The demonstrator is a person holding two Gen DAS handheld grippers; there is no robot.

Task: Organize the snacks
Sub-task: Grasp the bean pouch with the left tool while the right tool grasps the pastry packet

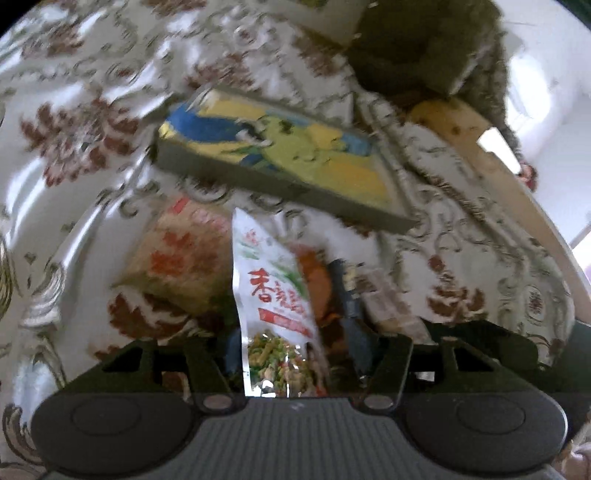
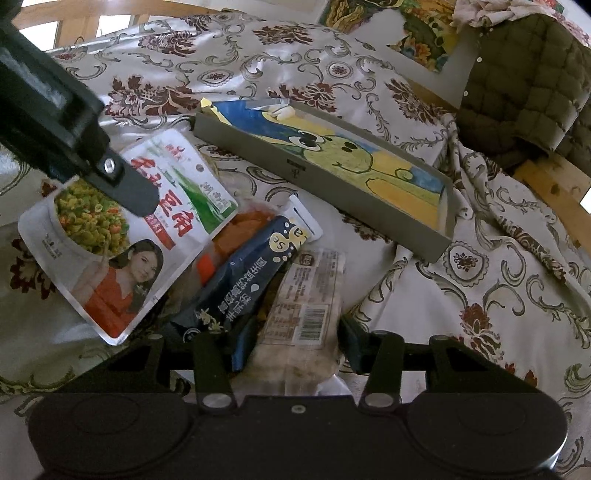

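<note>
My left gripper (image 1: 288, 354) is shut on a white snack pouch (image 1: 273, 295) with red characters and lifts it off the cloth; it also shows in the right wrist view (image 2: 122, 236), with a left finger (image 2: 125, 184) over it. A grey tray (image 2: 332, 184) with a frog drawing lies beyond, and in the left wrist view (image 1: 280, 184). My right gripper (image 2: 291, 339) is open around a clear pale packet (image 2: 306, 314) with a barcode. A dark blue pouch (image 2: 251, 277) and an orange packet (image 2: 236, 236) lie beside it.
A floral cloth (image 2: 480, 295) covers the table. An olive quilted jacket (image 2: 524, 92) hangs on a wooden chair at the far right. A painted picture (image 2: 406, 33) lies at the back. The table edge (image 1: 517, 192) runs along the right.
</note>
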